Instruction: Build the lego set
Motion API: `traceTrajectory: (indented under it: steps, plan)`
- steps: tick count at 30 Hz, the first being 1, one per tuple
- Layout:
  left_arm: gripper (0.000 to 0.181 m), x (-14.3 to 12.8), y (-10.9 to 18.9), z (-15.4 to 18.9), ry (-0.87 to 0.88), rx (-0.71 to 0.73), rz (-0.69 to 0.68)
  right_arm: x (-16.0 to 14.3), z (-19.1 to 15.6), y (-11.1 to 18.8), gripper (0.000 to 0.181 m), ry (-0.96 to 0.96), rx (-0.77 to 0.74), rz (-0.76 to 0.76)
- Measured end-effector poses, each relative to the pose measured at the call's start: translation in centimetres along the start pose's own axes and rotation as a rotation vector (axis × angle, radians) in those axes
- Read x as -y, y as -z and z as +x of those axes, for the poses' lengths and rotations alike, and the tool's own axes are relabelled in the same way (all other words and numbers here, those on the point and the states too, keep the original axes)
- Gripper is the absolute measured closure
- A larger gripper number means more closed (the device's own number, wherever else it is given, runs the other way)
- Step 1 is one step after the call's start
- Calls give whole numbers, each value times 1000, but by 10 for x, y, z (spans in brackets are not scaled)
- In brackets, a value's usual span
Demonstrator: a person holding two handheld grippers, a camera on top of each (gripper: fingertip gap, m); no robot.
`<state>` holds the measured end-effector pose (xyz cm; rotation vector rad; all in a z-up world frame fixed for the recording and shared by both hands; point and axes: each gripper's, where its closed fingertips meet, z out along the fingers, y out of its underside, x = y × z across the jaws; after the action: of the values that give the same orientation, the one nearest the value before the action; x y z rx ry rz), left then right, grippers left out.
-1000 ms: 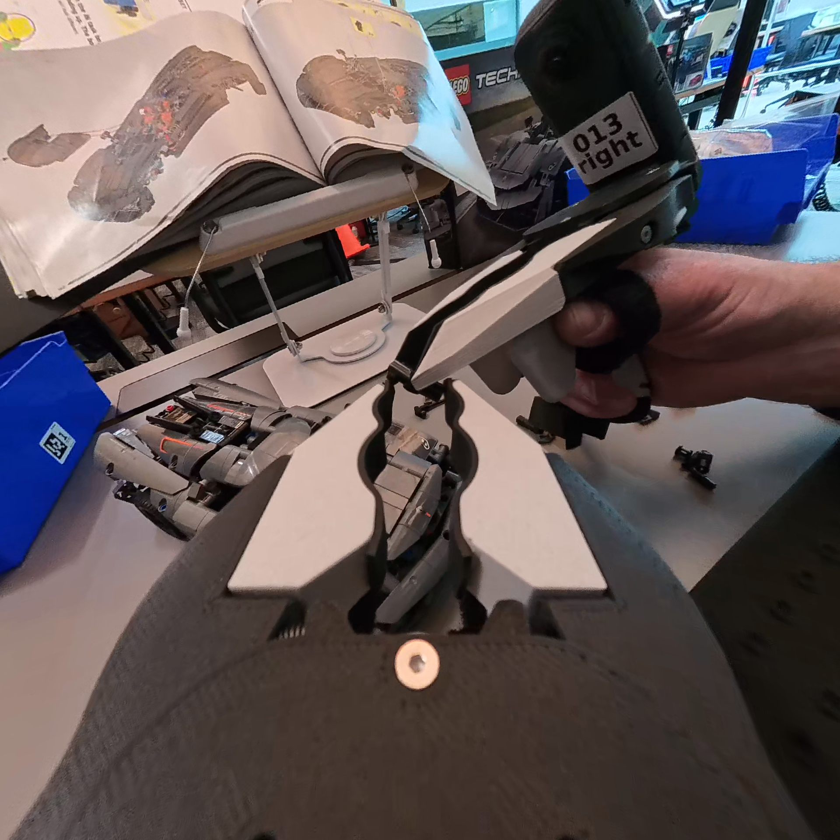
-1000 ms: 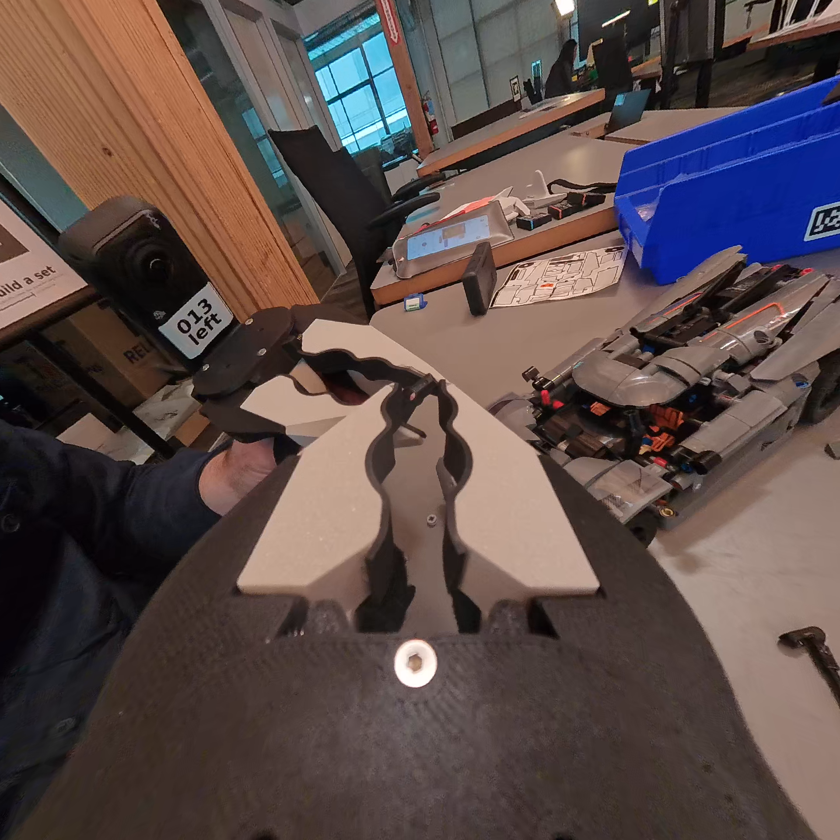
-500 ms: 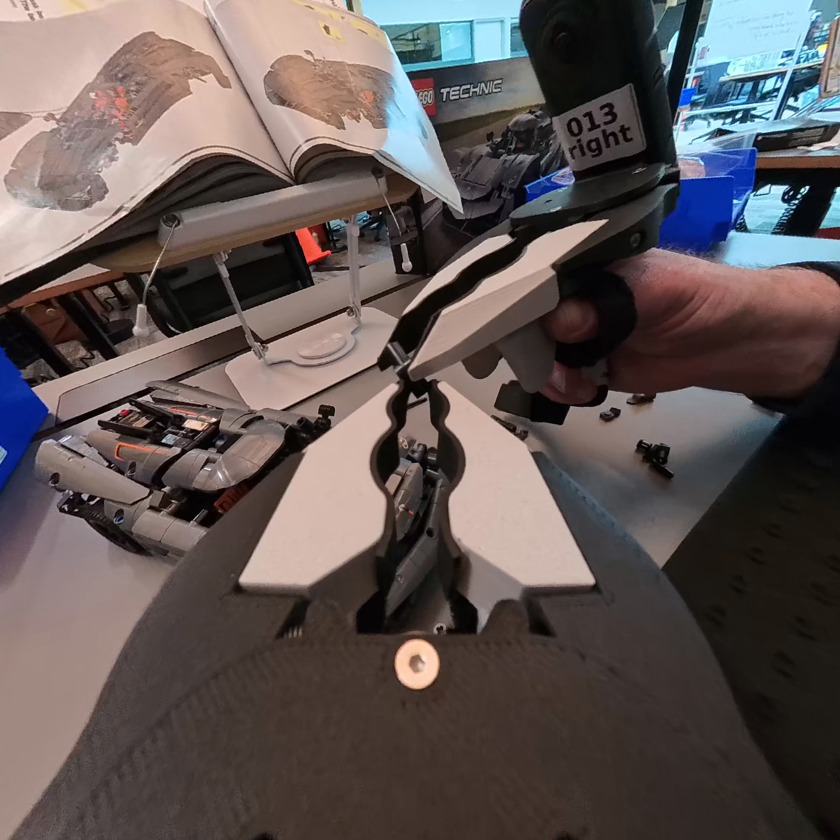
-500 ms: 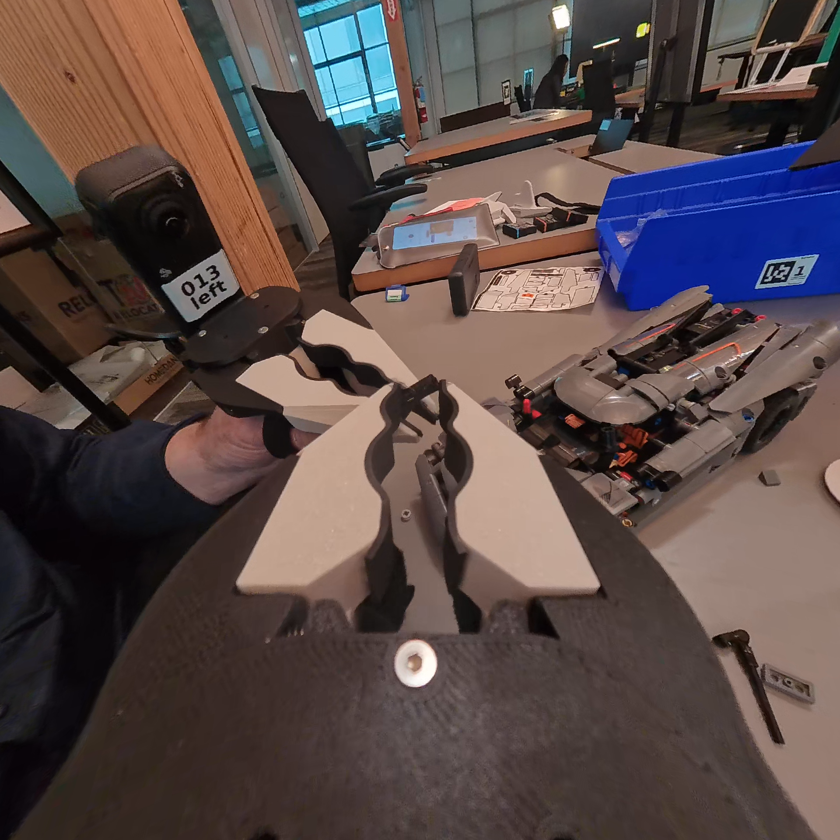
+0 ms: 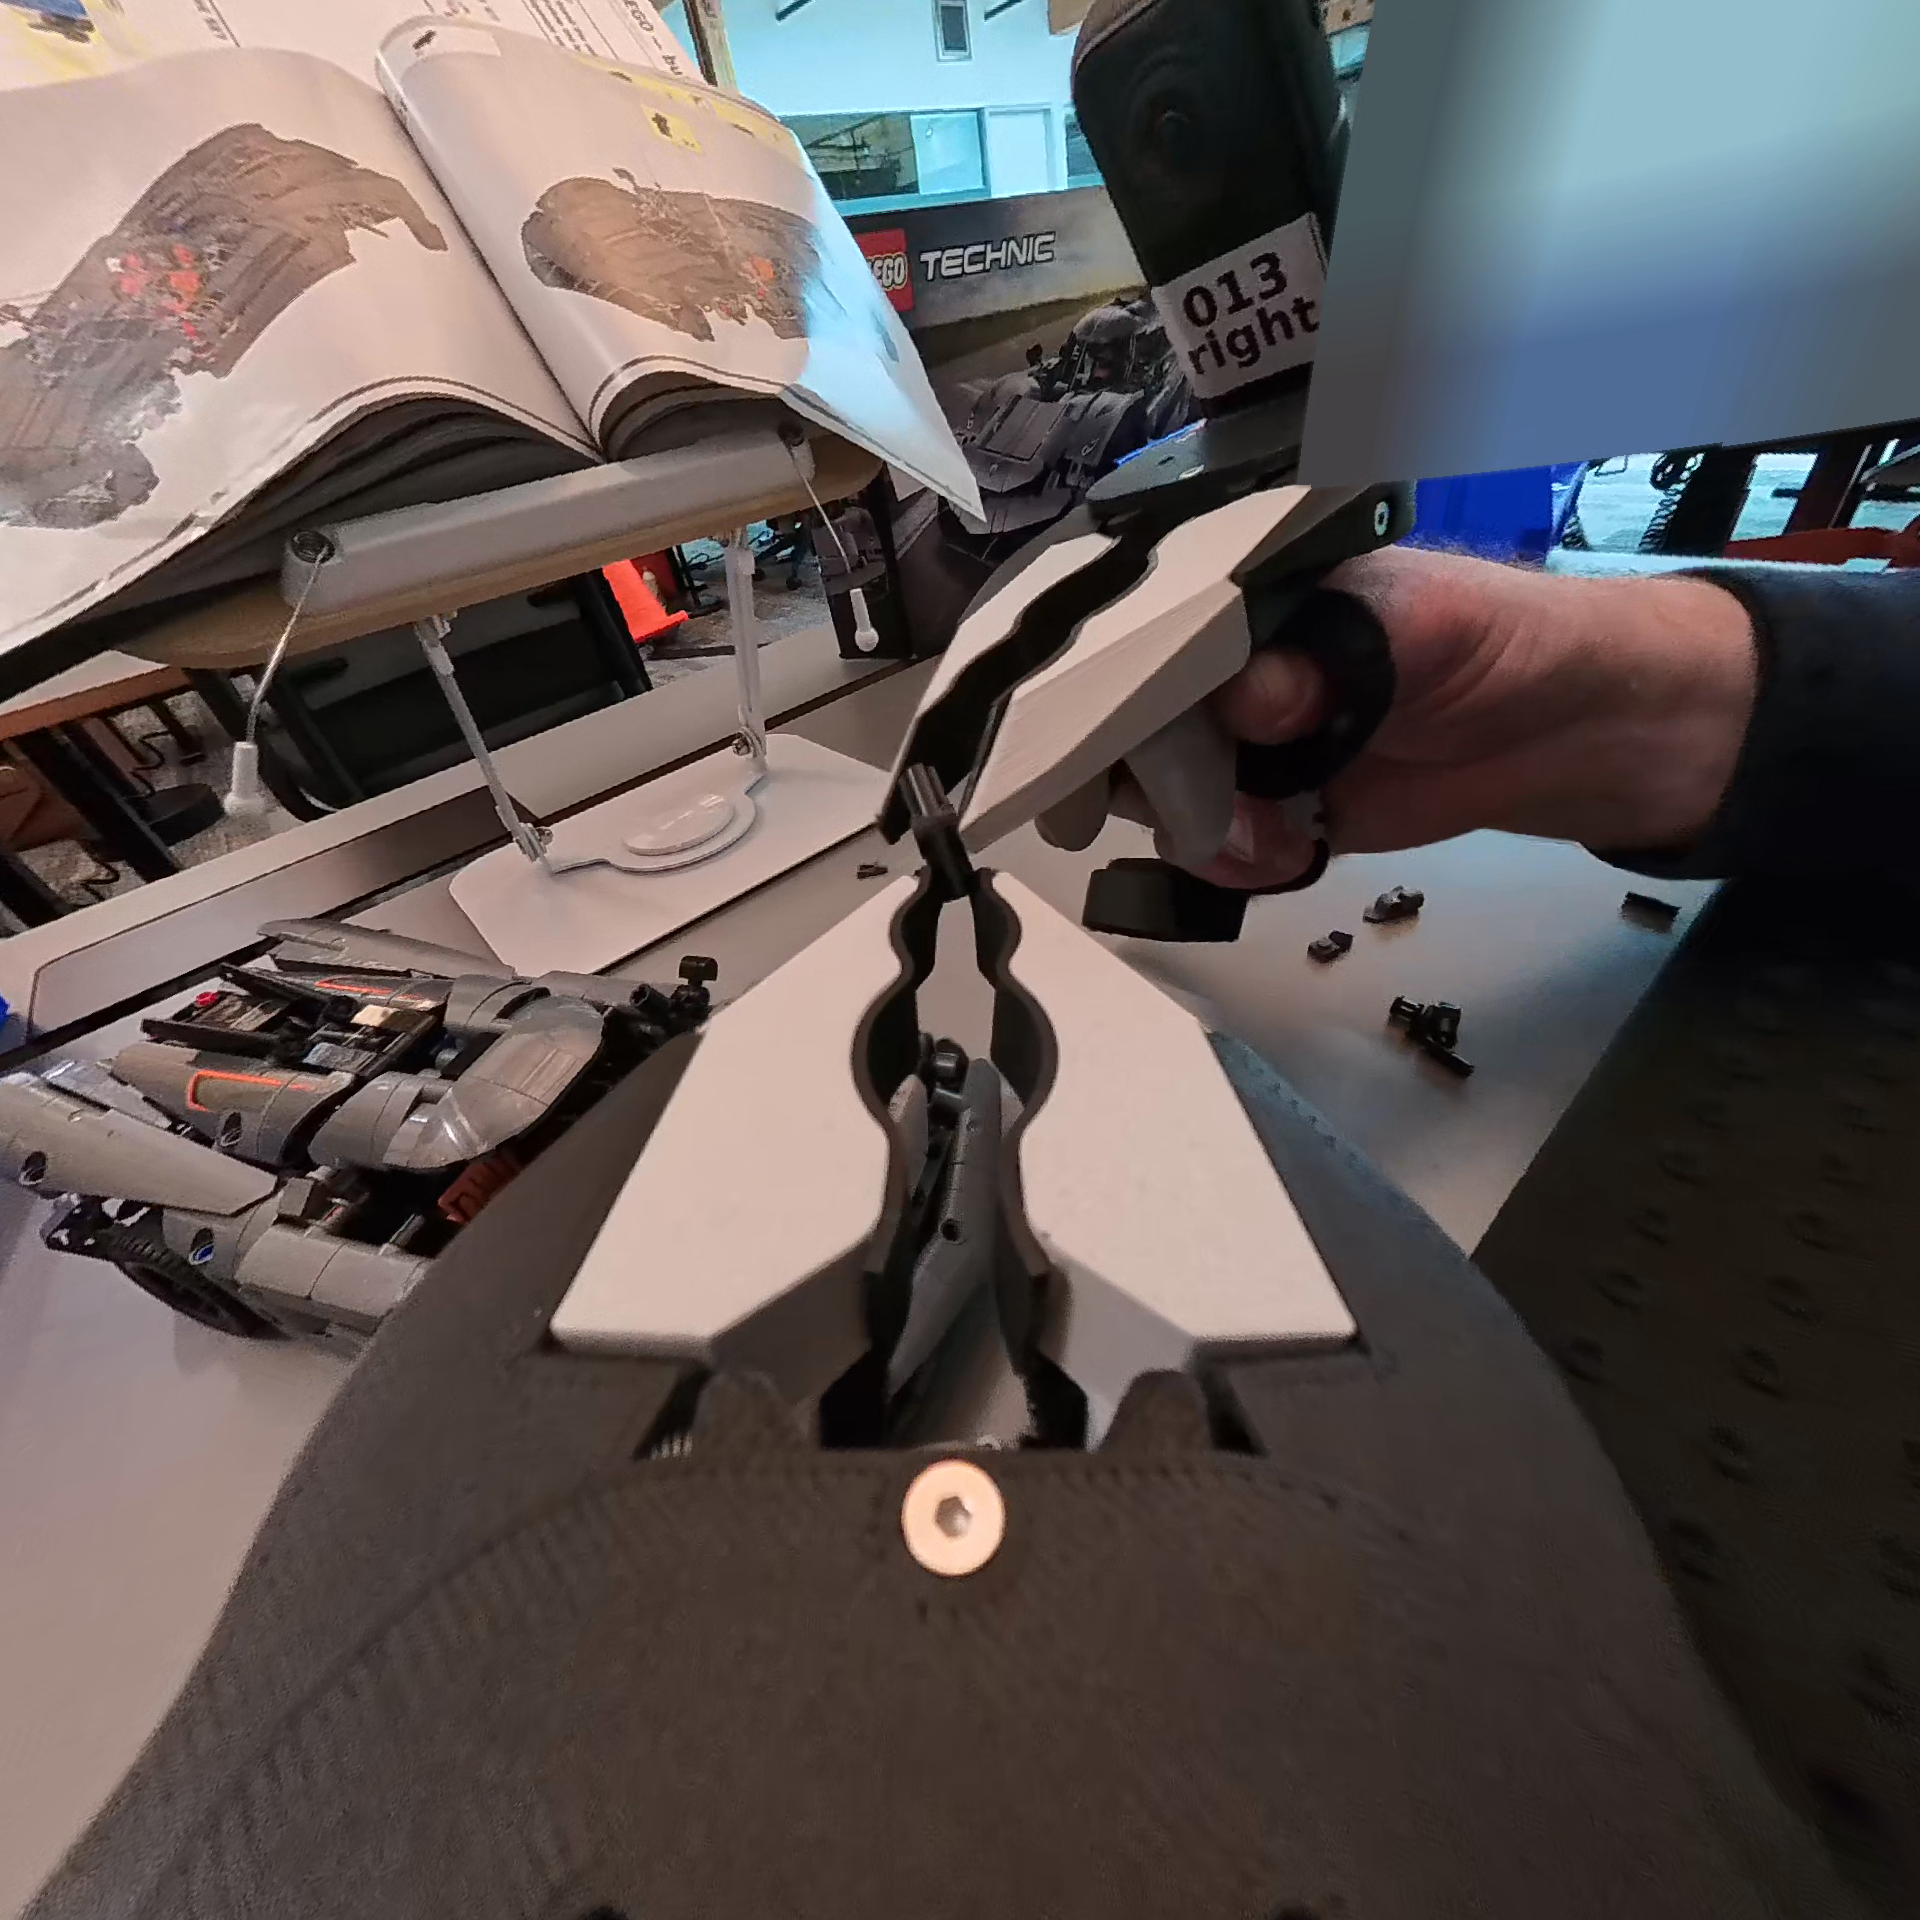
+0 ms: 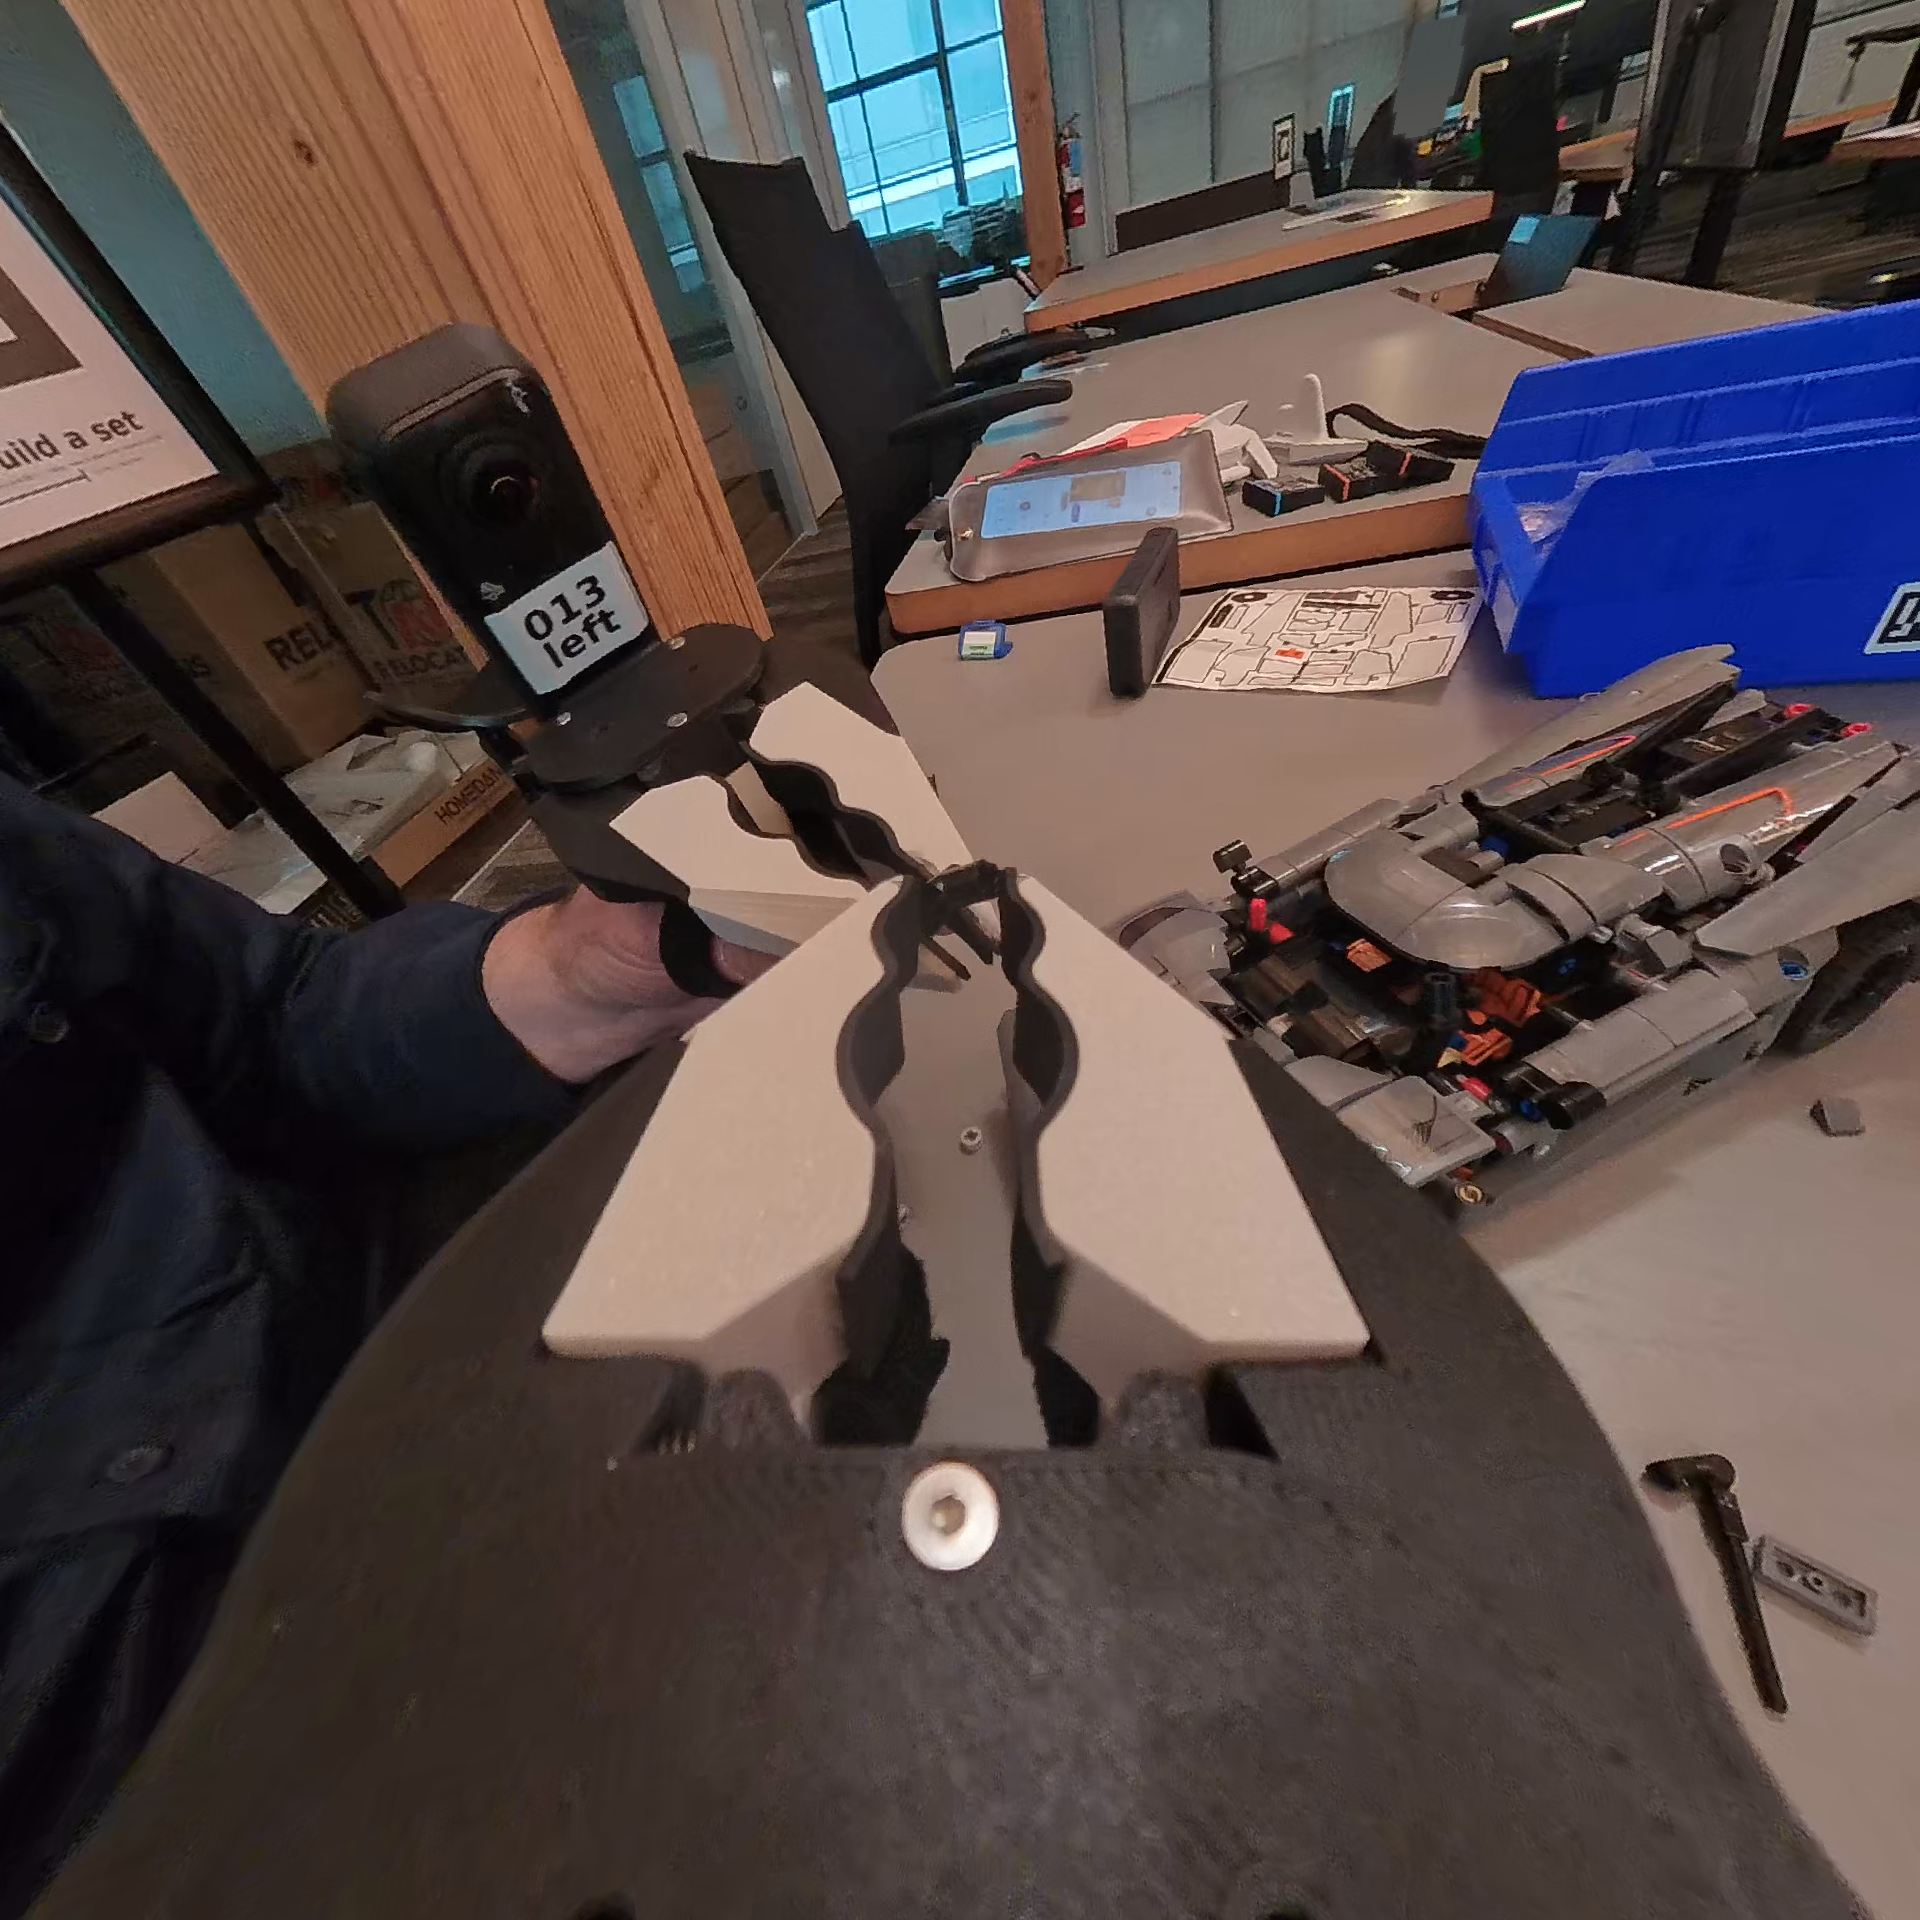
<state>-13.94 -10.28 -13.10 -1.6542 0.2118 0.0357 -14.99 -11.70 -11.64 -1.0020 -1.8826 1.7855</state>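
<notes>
My left gripper point(image 5: 951, 894) is shut on a grey Lego sub-assembly point(image 5: 940, 1226) that lies between its fingers. My right gripper point(image 5: 920, 805) comes in from the upper right, shut on a small black pin point(image 5: 938, 831). The pin's lower end sits right at the left gripper's tips. In the right wrist view the right gripper point(image 6: 956, 888) holds the pin point(image 6: 966, 883) tip to tip with the left gripper point(image 6: 899, 873). The grey and black Lego car point(image 5: 343, 1091) stands on the table to the left, and it also shows at the right of the right wrist view point(image 6: 1538, 935).
An open instruction booklet point(image 5: 312, 260) rests on a stand point(image 5: 665, 862) behind the car. The set's box point(image 5: 997, 312) stands farther back. A blue bin point(image 6: 1704, 520) and a sticker sheet point(image 6: 1320, 639) lie beyond the car. Loose black parts point(image 5: 1434, 1023), a black axle point(image 6: 1730, 1569) and a grey plate point(image 6: 1813, 1584) lie on the table. My left and right fingertips are right by each other.
Both grippers have turned and risen slightly together, staying tip to tip. The pin in the right gripper now stands more upright at the left gripper's tips. Both stay shut.
</notes>
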Motion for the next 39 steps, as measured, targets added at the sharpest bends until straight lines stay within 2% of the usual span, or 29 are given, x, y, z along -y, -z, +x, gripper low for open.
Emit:
traceTrajectory:
  steps: [5,13,17,28,33,39]
  plan:
    - [177,0,2,4,9,-42,5,-1,-3,2,166,-5,30,-17]
    - [176,-7,3,7,-143,-3,-64,-1,-3,7,166,-76,81,-31]
    - [176,-8,3,10,-139,-28,-63,-5,-6,6,173,-48,100,-66]
    - [177,-8,10,22,-87,-156,-37,-10,-21,7,176,16,190,-196]
    - [176,-4,16,0,-27,-88,-15,2,-12,-6,176,50,167,-212]
    - [153,-16,29,-55,54,79,-64,23,20,-32,176,131,108,-254]
